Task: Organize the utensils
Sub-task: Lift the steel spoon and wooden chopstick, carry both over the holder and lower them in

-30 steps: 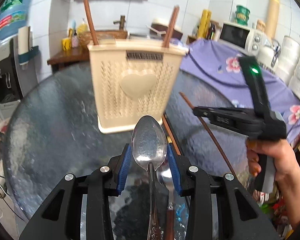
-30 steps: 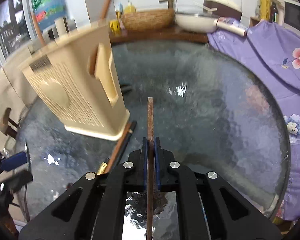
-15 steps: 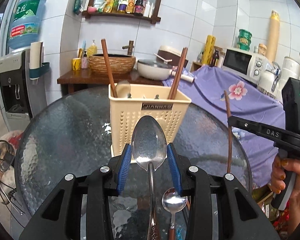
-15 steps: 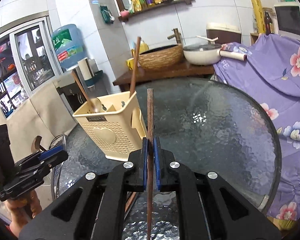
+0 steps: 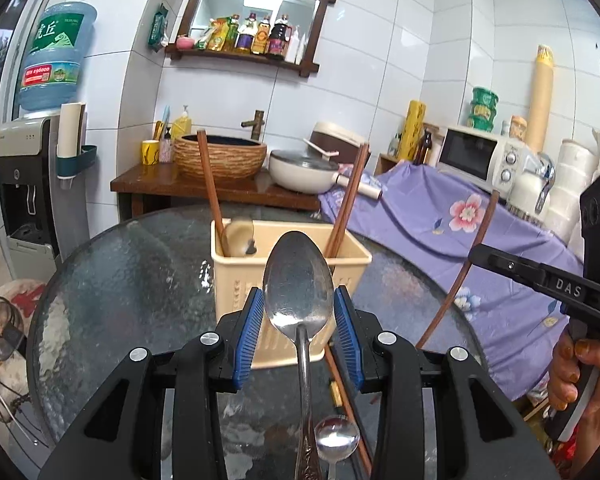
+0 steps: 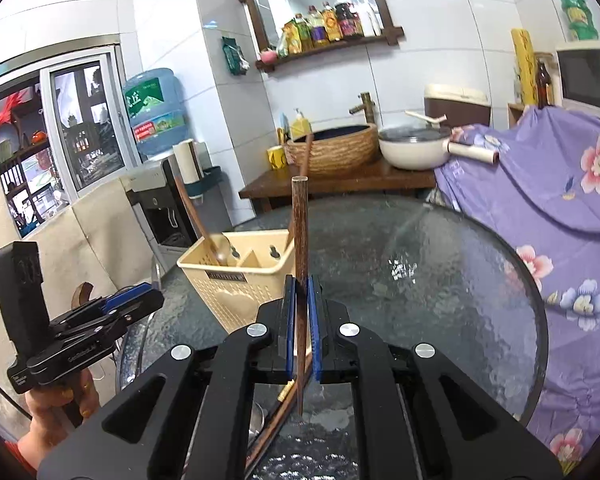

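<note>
My left gripper [image 5: 299, 332] is shut on a large metal spoon [image 5: 298, 280], bowl pointing up, held above the glass table in front of the beige utensil holder [image 5: 284, 276]. The holder contains two brown chopsticks [image 5: 210, 184] and a wooden spoon [image 5: 238, 236]. My right gripper [image 6: 301, 328] is shut on a brown chopstick [image 6: 300, 240], held upright to the right of the holder [image 6: 236, 280]. That chopstick also shows in the left wrist view [image 5: 466, 264]. A small metal spoon [image 5: 336, 440] and more chopsticks [image 5: 344, 392] lie on the table below.
The round glass table [image 6: 440, 280] carries the holder. A purple flowered cloth [image 6: 560, 184] covers furniture on the right. A wooden counter [image 5: 188, 184] with a basin and a pan stands behind. A water dispenser [image 5: 28, 184] is at the left.
Both grippers have risen and pulled back from the holder, which now looks smaller and lower. The spoon and the chopstick stay gripped; the chopstick now stands upright.
</note>
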`<state>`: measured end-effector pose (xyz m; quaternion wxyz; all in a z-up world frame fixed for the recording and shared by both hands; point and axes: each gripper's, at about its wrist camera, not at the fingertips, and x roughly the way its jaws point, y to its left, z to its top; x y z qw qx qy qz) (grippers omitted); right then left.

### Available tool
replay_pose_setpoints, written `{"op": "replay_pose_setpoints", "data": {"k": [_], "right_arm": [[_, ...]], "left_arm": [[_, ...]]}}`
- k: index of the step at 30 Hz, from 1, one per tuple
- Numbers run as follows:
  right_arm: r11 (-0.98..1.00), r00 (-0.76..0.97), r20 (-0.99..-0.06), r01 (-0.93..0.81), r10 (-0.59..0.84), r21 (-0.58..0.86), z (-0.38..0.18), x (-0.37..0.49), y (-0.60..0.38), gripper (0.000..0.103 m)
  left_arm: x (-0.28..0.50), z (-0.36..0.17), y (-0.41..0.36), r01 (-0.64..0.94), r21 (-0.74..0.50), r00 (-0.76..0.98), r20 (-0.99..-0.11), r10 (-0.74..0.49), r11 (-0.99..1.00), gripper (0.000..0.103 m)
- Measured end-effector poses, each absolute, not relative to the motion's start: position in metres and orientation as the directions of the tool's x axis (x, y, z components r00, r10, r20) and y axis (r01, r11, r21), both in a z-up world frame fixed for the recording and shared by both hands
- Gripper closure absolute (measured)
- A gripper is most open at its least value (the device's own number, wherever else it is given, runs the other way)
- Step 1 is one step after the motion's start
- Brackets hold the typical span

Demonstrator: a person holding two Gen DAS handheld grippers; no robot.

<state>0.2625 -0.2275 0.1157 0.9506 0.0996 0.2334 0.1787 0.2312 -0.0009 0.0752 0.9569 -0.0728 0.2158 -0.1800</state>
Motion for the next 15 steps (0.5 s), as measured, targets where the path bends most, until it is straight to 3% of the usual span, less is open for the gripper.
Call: {"op": "replay_pose_setpoints", "data": {"k": [9, 15], "right_arm": [[0.89, 0.816, -0.362, -0.38, 0.45, 0.251, 0.17, 0.27, -0.211, 0.096], [0.879, 0.837, -0.284, -0.41, 0.468, 0.242, 0.226, 0.288, -0.201, 0.096]], "left_arm": [[0.258, 0.129, 0.01, 0.309, -0.242, 0.896, -0.25, -0.367, 0.92, 0.067], [0.296, 0.164, 0.006, 0.274, -0.244, 0.927, -0.19, -0.323, 0.93, 0.067]]}}
